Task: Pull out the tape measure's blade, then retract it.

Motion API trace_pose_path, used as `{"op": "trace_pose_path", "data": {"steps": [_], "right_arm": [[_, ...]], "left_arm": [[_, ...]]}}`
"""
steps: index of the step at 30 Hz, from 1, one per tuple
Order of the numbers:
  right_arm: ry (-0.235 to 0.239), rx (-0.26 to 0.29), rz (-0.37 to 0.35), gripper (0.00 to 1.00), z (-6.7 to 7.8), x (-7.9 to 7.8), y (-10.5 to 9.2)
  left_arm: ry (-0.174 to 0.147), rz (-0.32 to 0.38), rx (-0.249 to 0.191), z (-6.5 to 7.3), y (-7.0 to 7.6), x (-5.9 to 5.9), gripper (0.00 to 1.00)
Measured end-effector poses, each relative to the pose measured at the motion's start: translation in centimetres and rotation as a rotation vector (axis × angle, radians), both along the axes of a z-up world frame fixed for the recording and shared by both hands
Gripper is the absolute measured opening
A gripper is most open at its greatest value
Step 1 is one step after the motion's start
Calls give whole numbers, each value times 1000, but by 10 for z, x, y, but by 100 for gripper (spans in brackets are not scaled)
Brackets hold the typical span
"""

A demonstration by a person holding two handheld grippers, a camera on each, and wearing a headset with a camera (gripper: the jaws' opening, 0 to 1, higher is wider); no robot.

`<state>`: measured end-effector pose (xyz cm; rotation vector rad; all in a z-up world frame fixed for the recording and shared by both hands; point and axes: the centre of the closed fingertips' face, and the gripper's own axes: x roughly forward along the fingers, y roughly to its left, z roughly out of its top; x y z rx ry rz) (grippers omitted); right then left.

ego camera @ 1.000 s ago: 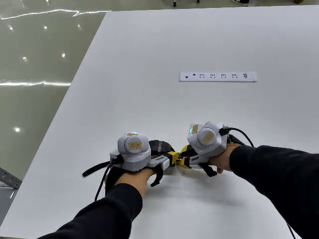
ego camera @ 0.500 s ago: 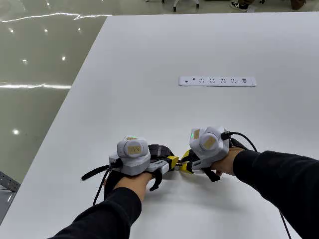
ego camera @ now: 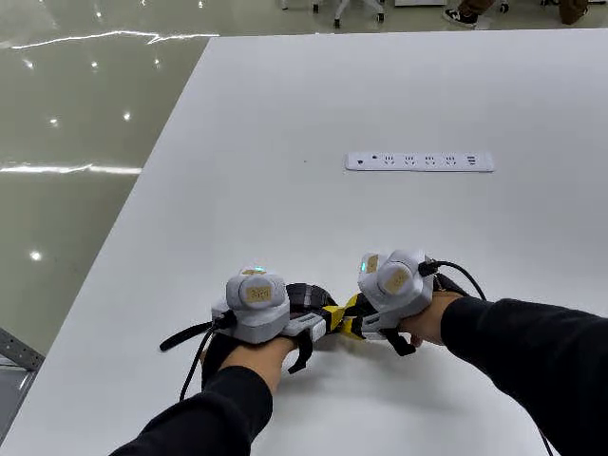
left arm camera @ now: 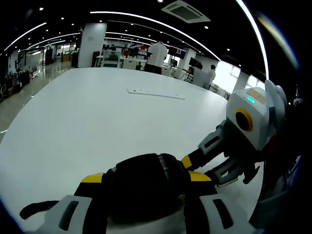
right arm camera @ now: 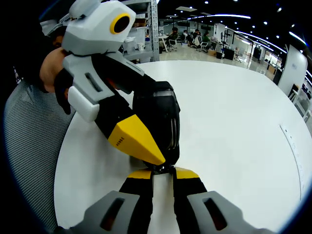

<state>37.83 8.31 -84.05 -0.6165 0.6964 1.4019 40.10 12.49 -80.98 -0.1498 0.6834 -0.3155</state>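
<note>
Near the front edge of the white table (ego camera: 285,114), the black round-bodied tape measure (left arm camera: 146,190) sits clamped between the yellow-tipped jaws of the left gripper (left arm camera: 146,178), which partly hide it, while the right gripper (right arm camera: 162,170) presses its jaws together at the case's edge and a long white power strip (ego camera: 420,161) lies well apart beyond.
</note>
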Motion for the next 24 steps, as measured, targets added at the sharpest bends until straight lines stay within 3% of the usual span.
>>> {"op": "trace_pose_path", "data": {"steps": [13, 17, 18, 19, 20, 22, 23, 24], "right_arm": [[1, 8, -29, 10, 0, 1, -1], [-6, -10, -25, 11, 0, -3, -1], [-16, -13, -22, 11, 1, -2, -2], [-26, -15, -33, 12, 2, -1, -6], [-29, -8, -55, 15, 5, 1, -9], [-3, 49, -140, 20, 16, 3, -17], [-6, 54, -161, 21, 18, 4, -23], [-22, 62, -186, 22, 21, 5, -33]], "left_arm": [[-6, 7, -7, 1, 0, 1, 61], [-6, -38, -19, 3, 0, -1, 61], [-9, -42, -13, 4, 1, -2, 61], [-41, -82, 23, 8, 3, -2, 61], [-62, -102, 36, 10, 4, -1, 64], [-83, -130, 16, 17, 7, -4, 80], [-103, -139, 4, 21, 9, -4, 87], [-100, -134, -7, 23, 16, -4, 98]]}}
